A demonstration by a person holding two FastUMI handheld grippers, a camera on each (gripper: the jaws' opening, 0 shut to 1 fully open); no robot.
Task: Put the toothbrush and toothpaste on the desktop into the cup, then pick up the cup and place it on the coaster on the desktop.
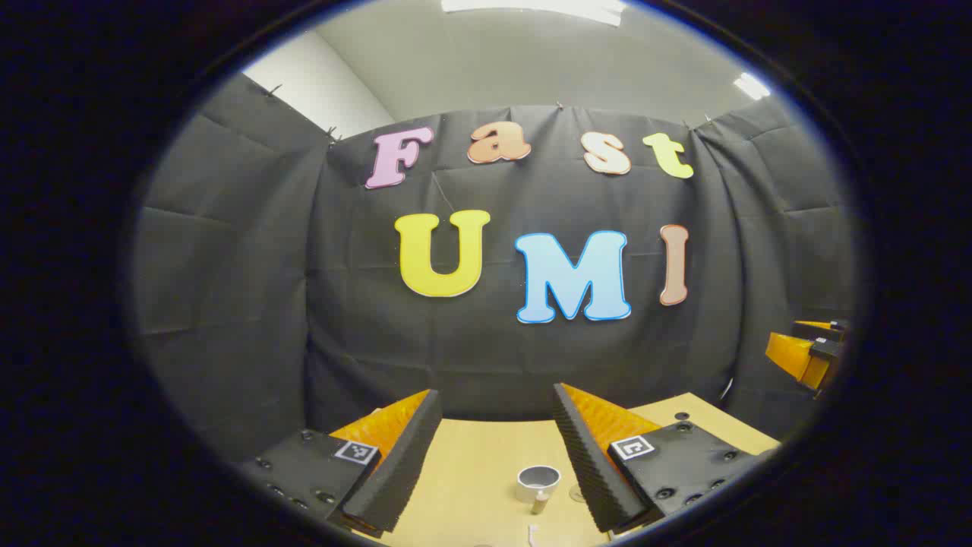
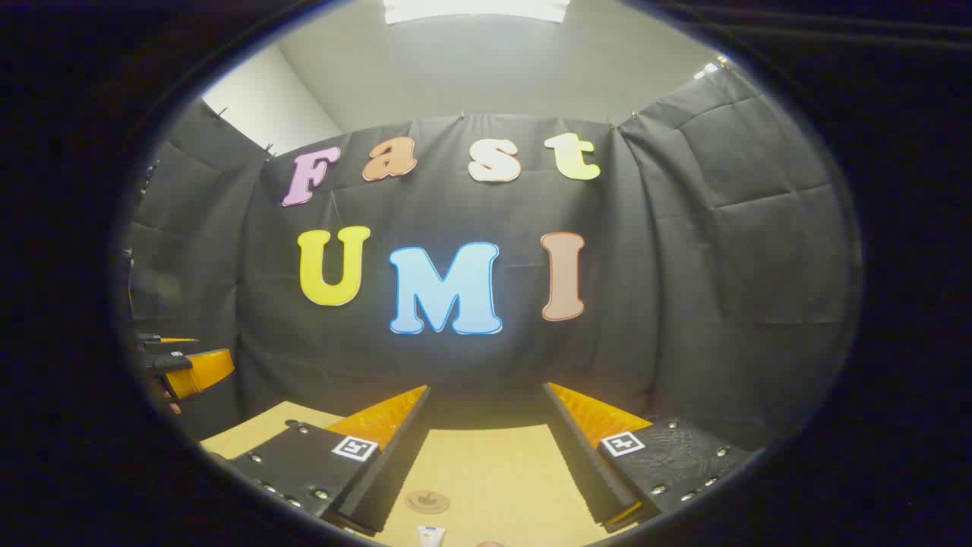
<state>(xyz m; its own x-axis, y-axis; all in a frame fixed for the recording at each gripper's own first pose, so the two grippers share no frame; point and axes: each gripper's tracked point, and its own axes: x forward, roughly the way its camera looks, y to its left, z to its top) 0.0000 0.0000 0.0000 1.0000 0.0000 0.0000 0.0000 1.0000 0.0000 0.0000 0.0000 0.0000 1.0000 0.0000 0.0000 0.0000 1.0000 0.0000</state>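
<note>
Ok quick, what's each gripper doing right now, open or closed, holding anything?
Left gripper: open, fingers apart, holding nothing, above the cup.
Right gripper: open, fingers apart, holding nothing, above the coaster.

No word or number here that we can read. On the left gripper (image 1: 495, 395) we spot two black-and-white coded squares (image 1: 356, 452), one on the black plate behind each finger; they are patterns, not letters. Over on the right gripper (image 2: 486, 391) we see a matching marker pair (image 2: 355, 447) on its plates. Down on the table (image 2: 486, 471), the toothpaste (image 2: 431, 535) shows a blue patch of print, too small for us to read, and the coaster (image 2: 427, 501) bears a faint mark we cannot make out.
</note>
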